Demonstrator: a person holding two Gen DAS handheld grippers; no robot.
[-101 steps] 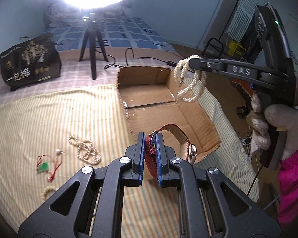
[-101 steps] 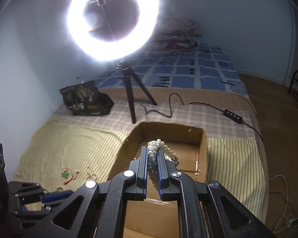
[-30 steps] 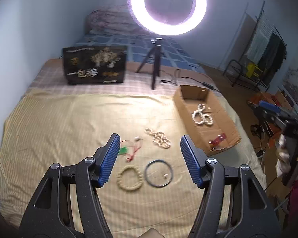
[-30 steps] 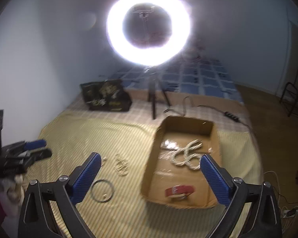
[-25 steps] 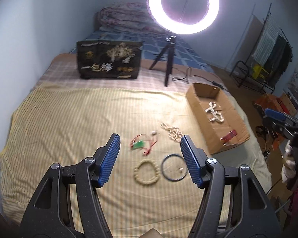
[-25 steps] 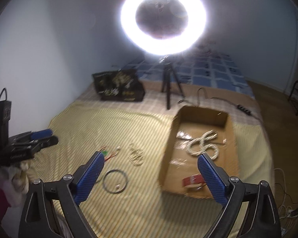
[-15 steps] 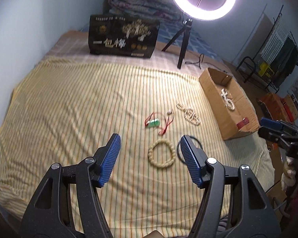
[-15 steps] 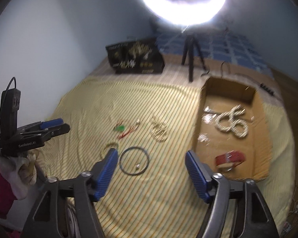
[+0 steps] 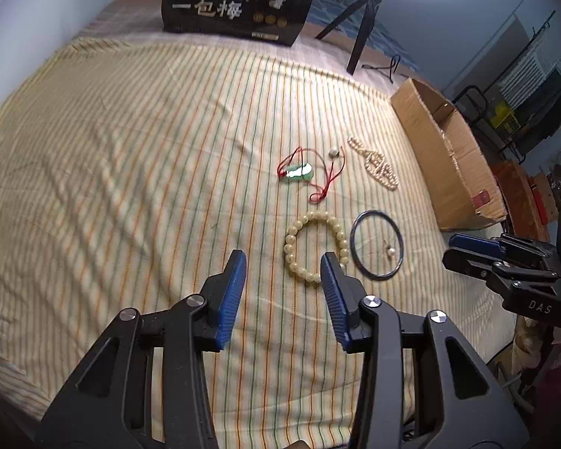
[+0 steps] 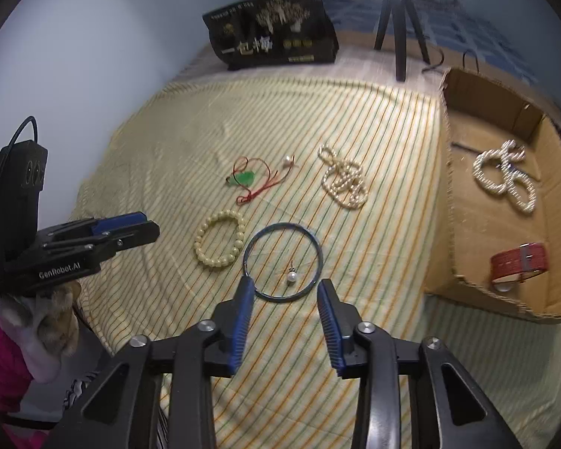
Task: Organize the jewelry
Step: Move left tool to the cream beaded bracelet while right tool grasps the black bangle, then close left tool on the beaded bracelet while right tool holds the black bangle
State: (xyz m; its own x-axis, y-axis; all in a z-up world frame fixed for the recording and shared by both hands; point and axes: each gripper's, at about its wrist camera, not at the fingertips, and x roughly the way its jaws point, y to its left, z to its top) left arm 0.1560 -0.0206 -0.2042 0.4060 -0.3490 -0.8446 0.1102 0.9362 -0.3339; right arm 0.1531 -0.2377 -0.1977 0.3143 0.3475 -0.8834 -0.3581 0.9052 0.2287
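Four pieces on bedspread [image 10: 168, 142], two in box [image 10: 467, 292], two tools spread

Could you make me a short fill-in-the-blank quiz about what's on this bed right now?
1. The red watch lies inside the ____.
2. The jaws of both grippers, left and right, stand ____.
3. The green pendant hangs on a ____ cord.
4. The dark hoop lies around a small ____.

Missing words: box; open; red; pearl
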